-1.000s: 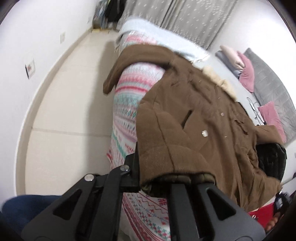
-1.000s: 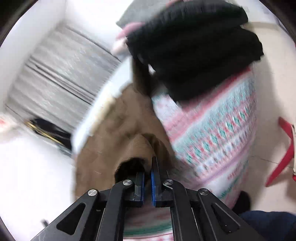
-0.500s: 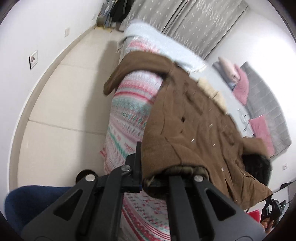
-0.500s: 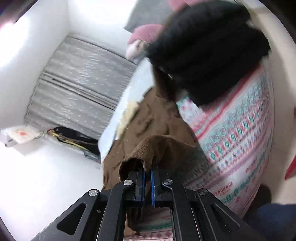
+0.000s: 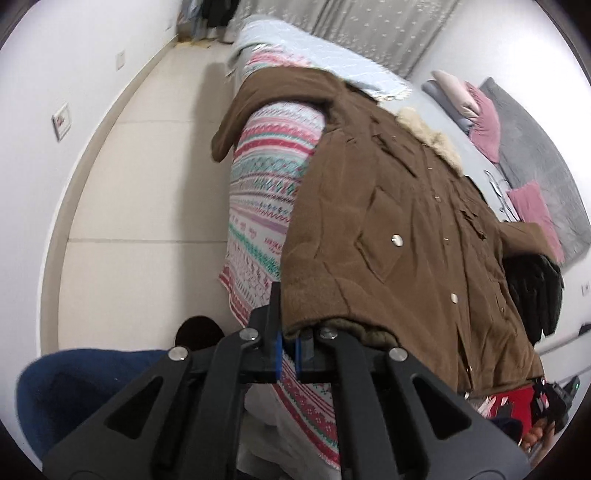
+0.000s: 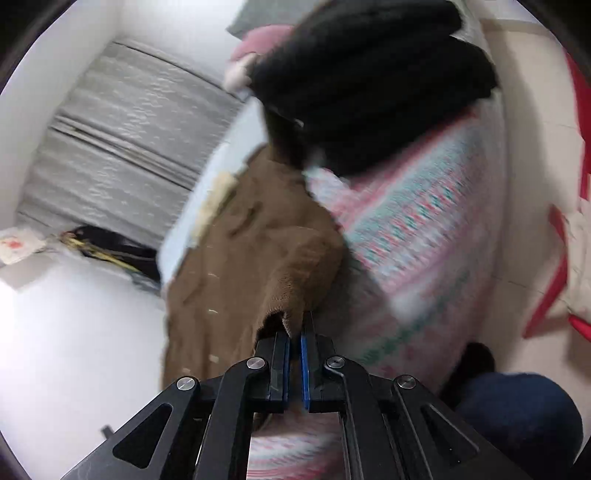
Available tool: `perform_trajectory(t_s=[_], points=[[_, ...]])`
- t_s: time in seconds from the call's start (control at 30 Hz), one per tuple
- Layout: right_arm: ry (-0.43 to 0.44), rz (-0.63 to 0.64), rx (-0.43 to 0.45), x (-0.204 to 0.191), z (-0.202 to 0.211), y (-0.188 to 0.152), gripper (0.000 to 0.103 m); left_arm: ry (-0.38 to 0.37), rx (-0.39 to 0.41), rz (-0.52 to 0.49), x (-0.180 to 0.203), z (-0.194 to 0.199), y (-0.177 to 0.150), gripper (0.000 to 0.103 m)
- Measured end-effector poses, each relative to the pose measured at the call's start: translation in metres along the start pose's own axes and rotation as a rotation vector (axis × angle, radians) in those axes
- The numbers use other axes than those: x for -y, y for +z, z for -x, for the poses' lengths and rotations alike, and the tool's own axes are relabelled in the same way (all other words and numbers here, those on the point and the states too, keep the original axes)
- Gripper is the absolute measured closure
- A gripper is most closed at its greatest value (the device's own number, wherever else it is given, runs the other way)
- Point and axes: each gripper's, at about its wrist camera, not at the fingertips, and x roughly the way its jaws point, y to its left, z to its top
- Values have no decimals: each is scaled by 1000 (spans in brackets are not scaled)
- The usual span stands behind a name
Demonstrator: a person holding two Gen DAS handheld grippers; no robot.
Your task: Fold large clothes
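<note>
A large brown coat point(image 5: 388, 221) with a pale fur collar point(image 5: 432, 140) lies spread across the bed's patterned blanket point(image 5: 266, 177). One sleeve hangs over the bed's side. At the coat's near hem my left gripper point(image 5: 291, 326) has its jaws opening. A narrow gap shows between the blue pads, and the hem rests at the tips and over the right finger. In the blurred right wrist view my right gripper point(image 6: 295, 328) is shut on another corner of the coat point(image 6: 240, 277), which it holds lifted.
A black garment point(image 5: 532, 291) point(image 6: 369, 85) lies on the bed beside the coat. Pink pillows point(image 5: 484, 125) and grey curtains point(image 5: 369, 29) are beyond. Pale tiled floor point(image 5: 147, 184) runs along the bed. A person's blue-clad leg point(image 5: 74, 391) is close below, and a red frame point(image 6: 554, 258) stands on the floor.
The left jaws were clamped on the hem and now stand slightly apart. Both hands have shifted along the bed's edge, and the coat lies flatter. The right gripper keeps its hold.
</note>
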Motion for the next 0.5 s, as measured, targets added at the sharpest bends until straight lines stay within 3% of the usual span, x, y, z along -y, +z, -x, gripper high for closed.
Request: perform_trajectory(t_s=[0.1, 0.17, 0.27, 0.37, 0.4, 0.47, 0.5], points=[[-77, 135, -25, -17, 8, 0, 94, -12, 26, 12, -5, 20, 0, 75], [-210, 286, -26, -37, 16, -2, 92, -44, 35, 27, -11, 32, -2, 74], [-297, 362, 124, -52, 49, 7, 86, -41, 68, 63, -18, 49, 0, 74], [-299, 415, 263, -70, 76, 13, 76, 23, 187, 102, -22, 80, 3, 73], [-288, 449, 287, -80, 79, 14, 74, 30, 224, 112, -21, 87, 5, 67], [-263, 525, 237, -102, 59, 18, 67, 23, 262, 78, -7, 91, 12, 53], [-246, 557, 207, -111, 47, 17, 66, 15, 241, 26, 8, 83, 18, 49]])
